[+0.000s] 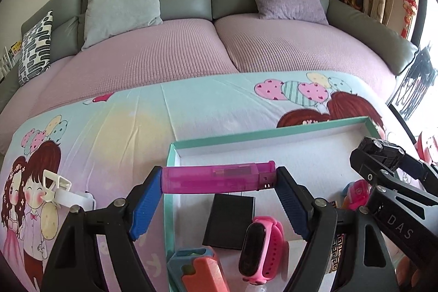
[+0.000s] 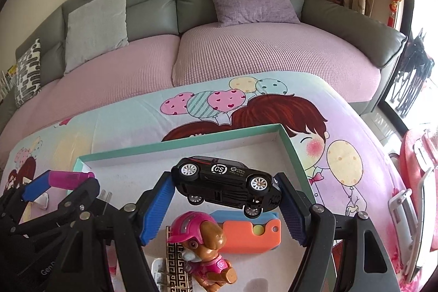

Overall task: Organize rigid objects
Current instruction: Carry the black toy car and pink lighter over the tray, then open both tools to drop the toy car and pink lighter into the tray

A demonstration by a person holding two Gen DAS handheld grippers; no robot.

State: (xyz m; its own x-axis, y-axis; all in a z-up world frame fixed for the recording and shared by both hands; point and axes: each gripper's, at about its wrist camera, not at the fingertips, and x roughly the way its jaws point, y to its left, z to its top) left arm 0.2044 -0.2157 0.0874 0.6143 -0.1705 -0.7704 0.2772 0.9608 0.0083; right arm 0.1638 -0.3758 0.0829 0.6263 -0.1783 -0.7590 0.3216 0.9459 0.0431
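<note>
1. The left hand-held gripper (image 1: 219, 178) clamps a pink lighter (image 1: 219, 177) end to end, level, above the teal-rimmed box (image 1: 273, 131).
2. The right hand-held gripper (image 2: 225, 184) grips a black toy car (image 2: 227, 185), tilted on its side, over the same box.
3. Inside the box, toward 6 o'clock in the left wrist view, lie a pink watch (image 1: 260, 245) and a black block (image 1: 228, 220).
4. In the right wrist view, a pup figure (image 2: 205, 251) lies at 6 o'clock from the car, an orange case (image 2: 251, 236) beside it.
</note>
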